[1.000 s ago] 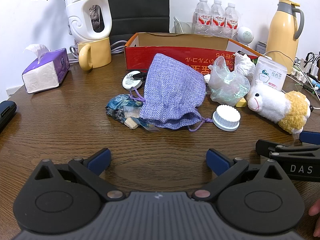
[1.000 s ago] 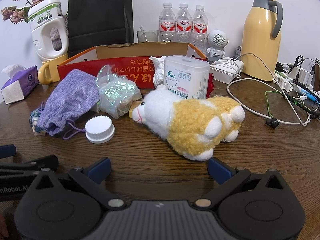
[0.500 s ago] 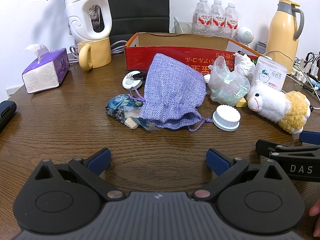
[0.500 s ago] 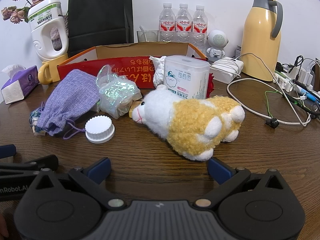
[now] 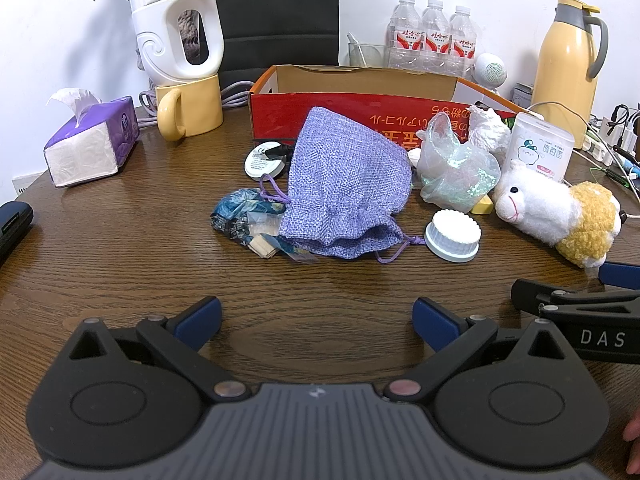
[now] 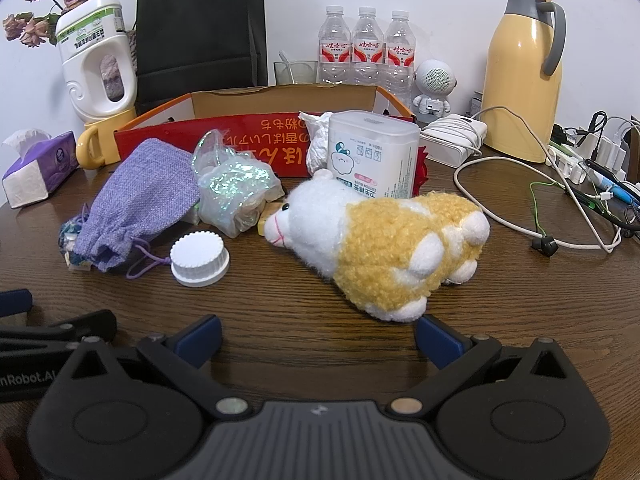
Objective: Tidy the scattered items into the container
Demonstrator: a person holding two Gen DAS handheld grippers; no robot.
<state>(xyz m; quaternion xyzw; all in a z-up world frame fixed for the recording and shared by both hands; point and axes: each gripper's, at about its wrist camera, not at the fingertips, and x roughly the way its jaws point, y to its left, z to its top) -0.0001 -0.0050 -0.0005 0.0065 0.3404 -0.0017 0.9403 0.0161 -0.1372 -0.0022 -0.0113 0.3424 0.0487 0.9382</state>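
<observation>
A red cardboard box (image 5: pixel 360 108) (image 6: pixel 248 136) stands open at the back of the wooden table. In front of it lie a purple drawstring pouch (image 5: pixel 348 176) (image 6: pixel 144 196), a blue wrapper (image 5: pixel 240 216), a round white disc (image 5: pixel 264 160), a clear iridescent bag (image 5: pixel 456 172) (image 6: pixel 234 192), a white screw cap (image 5: pixel 453 235) (image 6: pixel 200 254), a cotton-bud box (image 5: pixel 542 146) (image 6: pixel 372 152) and a white-and-yellow plush sheep (image 5: pixel 560 212) (image 6: pixel 384 240). My left gripper (image 5: pixel 316 320) is open and empty, short of the pouch. My right gripper (image 6: pixel 318 332) is open and empty, just short of the sheep.
A tissue box (image 5: pixel 92 144), a yellow mug (image 5: pixel 192 108) under a white jug, water bottles (image 6: pixel 364 52), a yellow thermos (image 6: pixel 520 88) and a tangle of cables (image 6: pixel 560 200) ring the back and right. A dark case (image 5: pixel 12 224) lies at the left edge.
</observation>
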